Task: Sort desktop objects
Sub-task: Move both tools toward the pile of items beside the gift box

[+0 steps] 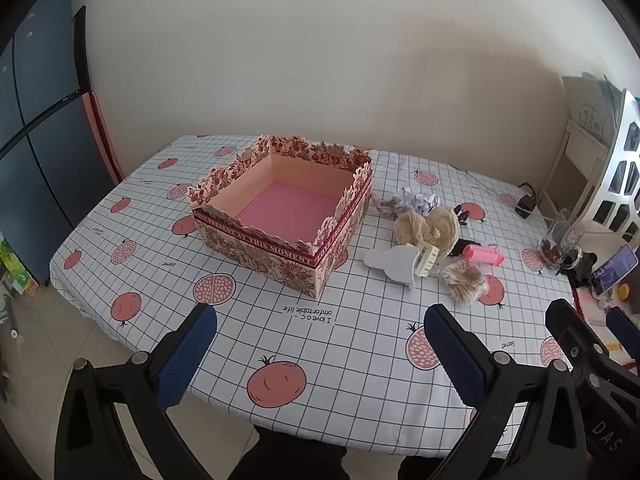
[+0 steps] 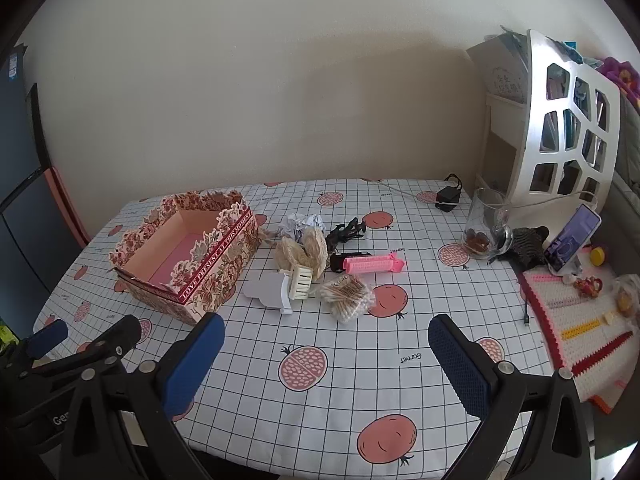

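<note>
An open floral box (image 1: 260, 248) with a pink floor stands on the left of the table, nothing in it. Right of it lies a pile: crumpled paper (image 2: 300, 224), straw pads (image 2: 304, 252), a black claw clip (image 2: 346, 232), a pink roller clip (image 2: 372, 264), a bag of cotton swabs (image 2: 348, 294), a cream hair clip (image 2: 300, 282) and a flat white board (image 2: 266, 290). My left gripper (image 1: 320, 320) hovers open over the near table edge, in front of the box. My right gripper (image 2: 327, 326) is open too, short of the pile.
A glass mug (image 2: 486, 224), a black charger (image 2: 448, 198), a phone on a stand (image 2: 574, 238) and a crocheted mat (image 2: 580, 320) sit at the right. A white shelf (image 2: 568, 128) stands behind them. A dark fridge (image 1: 40, 140) is at the left. The wall bounds the table's far side.
</note>
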Available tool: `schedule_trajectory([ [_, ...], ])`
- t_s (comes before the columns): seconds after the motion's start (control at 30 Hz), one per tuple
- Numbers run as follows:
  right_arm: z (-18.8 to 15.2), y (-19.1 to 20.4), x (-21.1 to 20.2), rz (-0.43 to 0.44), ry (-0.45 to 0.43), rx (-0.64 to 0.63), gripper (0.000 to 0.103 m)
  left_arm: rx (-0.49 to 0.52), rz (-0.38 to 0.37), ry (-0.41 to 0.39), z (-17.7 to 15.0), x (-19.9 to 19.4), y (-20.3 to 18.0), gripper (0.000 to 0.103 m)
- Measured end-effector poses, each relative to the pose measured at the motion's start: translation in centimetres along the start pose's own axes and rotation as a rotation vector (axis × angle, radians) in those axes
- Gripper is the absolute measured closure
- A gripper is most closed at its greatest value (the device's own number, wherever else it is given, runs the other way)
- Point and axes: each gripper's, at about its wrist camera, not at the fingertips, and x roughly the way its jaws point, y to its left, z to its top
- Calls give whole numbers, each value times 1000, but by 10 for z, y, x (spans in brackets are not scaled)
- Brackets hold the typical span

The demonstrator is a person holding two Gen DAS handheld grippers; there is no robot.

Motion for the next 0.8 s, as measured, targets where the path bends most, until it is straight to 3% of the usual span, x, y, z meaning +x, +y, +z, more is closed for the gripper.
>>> schedule_trajectory([
  [0.5, 7, -4, -4, 16, 25, 34, 0, -40, -74, 19, -4, 2, 0, 0],
  [0.8, 18, -10, 15, 23, 52, 29, 0, -12, -53, 36, 10, 15, -11, 0],
])
